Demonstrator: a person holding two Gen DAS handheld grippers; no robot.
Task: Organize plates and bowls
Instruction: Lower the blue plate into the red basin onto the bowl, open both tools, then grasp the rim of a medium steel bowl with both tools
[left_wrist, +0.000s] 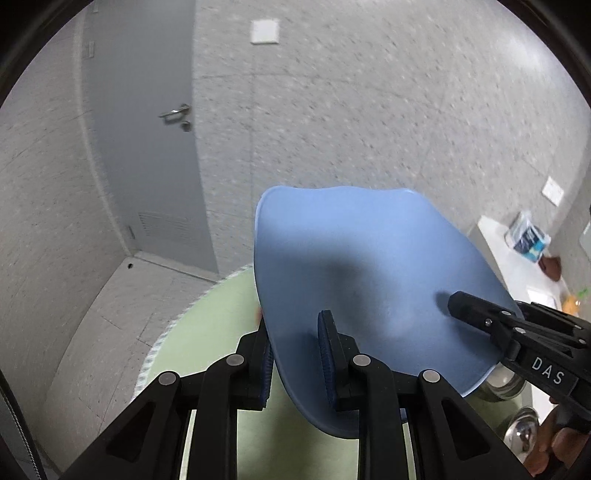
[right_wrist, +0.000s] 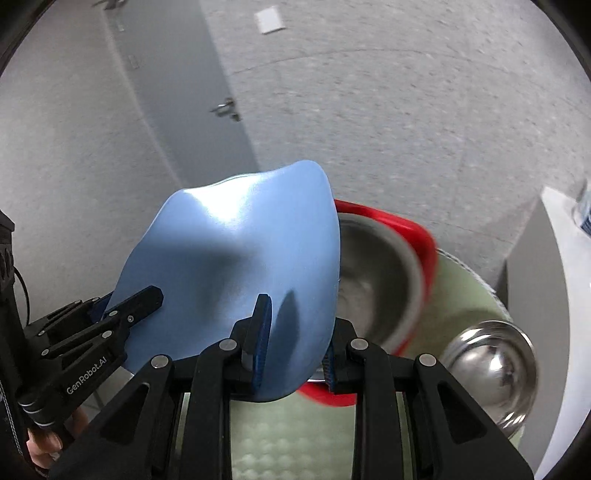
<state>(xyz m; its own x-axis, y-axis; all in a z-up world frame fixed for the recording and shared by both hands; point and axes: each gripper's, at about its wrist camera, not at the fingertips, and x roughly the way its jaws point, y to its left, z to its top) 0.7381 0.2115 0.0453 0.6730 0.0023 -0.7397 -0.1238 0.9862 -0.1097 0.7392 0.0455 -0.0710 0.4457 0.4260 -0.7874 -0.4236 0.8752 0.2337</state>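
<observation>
Plate (left_wrist: 354, 266), blue and tilted, hangs above the green counter (left_wrist: 214, 317), pinched at its rim by both the left gripper (left_wrist: 297, 354) and the right gripper (right_wrist: 295, 345), jaws closed on it. Beyond it a steel bowl (right_wrist: 380, 273) already sits in a red plate (right_wrist: 424, 240); another steel bowl (right_wrist: 491, 373) stands loose nearby, so sorting looks partly done.

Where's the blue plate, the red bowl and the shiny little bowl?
blue plate (right_wrist: 236, 236), right wrist view, middle of its underside.
red bowl (right_wrist: 417, 230), right wrist view, far rim.
small steel bowl (right_wrist: 491, 369), right wrist view, inside surface.
</observation>
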